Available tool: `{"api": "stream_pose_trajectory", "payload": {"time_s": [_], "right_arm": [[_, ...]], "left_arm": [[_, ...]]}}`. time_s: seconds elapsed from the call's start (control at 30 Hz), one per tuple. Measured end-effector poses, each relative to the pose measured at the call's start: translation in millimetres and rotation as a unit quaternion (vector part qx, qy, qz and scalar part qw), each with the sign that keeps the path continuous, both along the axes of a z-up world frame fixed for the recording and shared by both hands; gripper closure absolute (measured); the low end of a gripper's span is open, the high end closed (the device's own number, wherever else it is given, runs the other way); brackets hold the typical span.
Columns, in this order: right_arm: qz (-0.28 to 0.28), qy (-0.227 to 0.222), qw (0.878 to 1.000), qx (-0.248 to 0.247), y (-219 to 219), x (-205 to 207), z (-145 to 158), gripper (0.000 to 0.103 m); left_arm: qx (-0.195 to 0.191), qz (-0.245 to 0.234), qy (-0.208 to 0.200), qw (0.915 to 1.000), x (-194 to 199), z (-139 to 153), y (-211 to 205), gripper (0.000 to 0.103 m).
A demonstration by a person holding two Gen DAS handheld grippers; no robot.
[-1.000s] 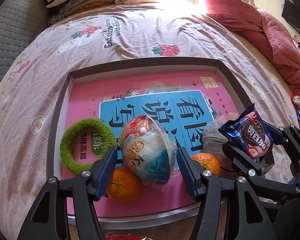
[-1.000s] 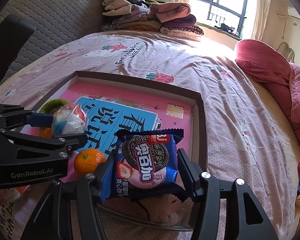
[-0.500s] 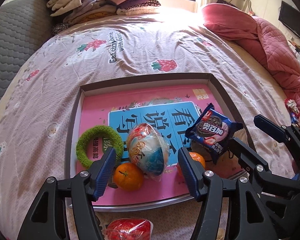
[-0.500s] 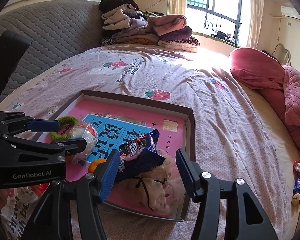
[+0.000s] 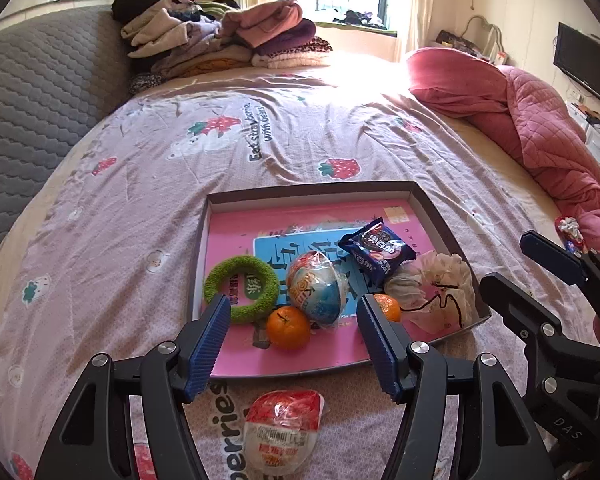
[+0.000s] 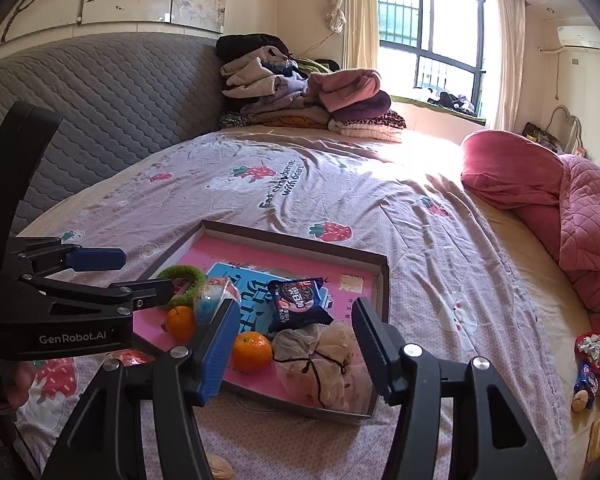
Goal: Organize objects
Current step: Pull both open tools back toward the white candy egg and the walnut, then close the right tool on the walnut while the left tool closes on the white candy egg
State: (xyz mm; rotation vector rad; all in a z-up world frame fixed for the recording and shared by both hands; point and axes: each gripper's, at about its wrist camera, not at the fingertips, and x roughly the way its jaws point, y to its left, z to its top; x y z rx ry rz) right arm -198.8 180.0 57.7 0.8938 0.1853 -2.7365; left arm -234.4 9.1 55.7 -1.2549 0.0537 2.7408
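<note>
Blue cookie packet [image 5: 377, 249] flat in tray [image 5: 440, 216], long axis diagonal, both tongs spread, empty.

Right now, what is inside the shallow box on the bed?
The shallow box holds a green ring, wrapped toy egg, two tangerines, cookie packet and drawstring pouch, all lying on a pink book, which hides the box's floor.

Left gripper [image 5: 294, 344] and right gripper [image 6: 294, 346] hang side by side, jaws spread wide and empty, the left's just having opened further.
</note>
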Motion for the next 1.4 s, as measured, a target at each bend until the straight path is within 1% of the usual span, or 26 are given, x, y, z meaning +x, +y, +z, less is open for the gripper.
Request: {"api": "stream_pose_trajectory", "payload": {"time_s": [0.13,0.4,0.57,0.83,1.07,1.4], "right_arm": [[0.009,0.007,1.000,-0.003,-6.5,15.7,6.4,0.045],[0.005,0.006,1.000,-0.019,-6.9,43.6,7.1,0.045],[0.007,0.005,1.000,-0.018,-10.0,56.6,4.6,0.045],[0.013,-0.013,1.000,-0.009,-14.3,71.5,-12.5,0.045],[0.012,-0.034,0.999,-0.002,-14.2,78.3,-31.8,0.045],[0.018,-0.057,0.998,0.007,-19.8,85.1,-55.9,0.045]], "left_arm": [[-0.006,0.004,0.017,0.9998,25.2,3.6,-11.9,0.036],[0.008,0.011,0.018,0.9998,57.7,-1.8,-32.6,0.036],[0.011,0.011,0.017,0.9997,70.8,-6.3,-34.6,0.036],[0.014,0.006,0.024,0.9996,87.0,-10.5,-33.4,0.036],[0.008,-0.002,0.015,0.9998,95.4,-22.7,-33.7,0.035],[0.005,-0.006,0.005,1.0000,96.2,-40.9,-32.6,0.035]]}}
